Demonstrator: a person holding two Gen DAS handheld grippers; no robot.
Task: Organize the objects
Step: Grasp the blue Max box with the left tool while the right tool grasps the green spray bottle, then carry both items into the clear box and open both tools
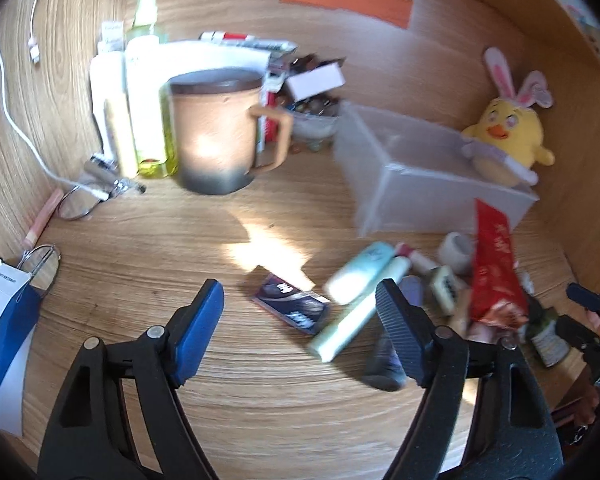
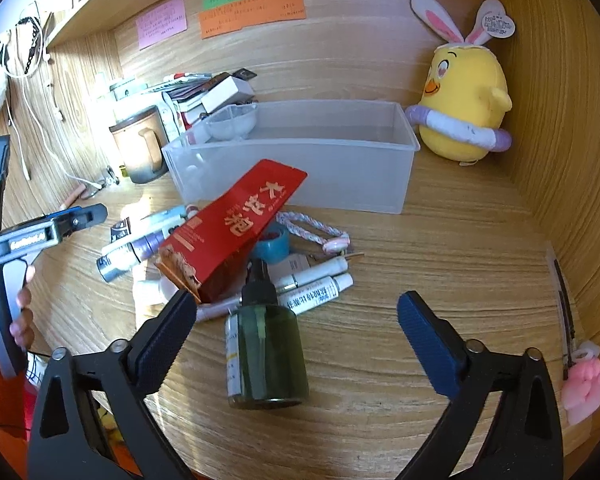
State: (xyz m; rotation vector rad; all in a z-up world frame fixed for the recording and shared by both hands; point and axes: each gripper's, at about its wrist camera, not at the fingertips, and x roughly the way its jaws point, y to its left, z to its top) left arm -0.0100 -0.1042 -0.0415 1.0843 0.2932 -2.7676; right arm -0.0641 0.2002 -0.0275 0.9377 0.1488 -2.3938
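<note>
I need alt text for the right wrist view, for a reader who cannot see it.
The open right tool hovers over a dark green spray bottle lying on a wooden desk, beside a pile of tubes and a red packet. Behind stand an empty translucent bin and a yellow chick plush.

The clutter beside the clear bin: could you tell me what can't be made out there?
- Left wrist view: motion blur smears the dark box's print.
- Right wrist view: the red packet hides items beneath.
- Green bottle's label faces sideways, unreadable.
- Clear bin's floor hidden behind its frosted wall.
</note>
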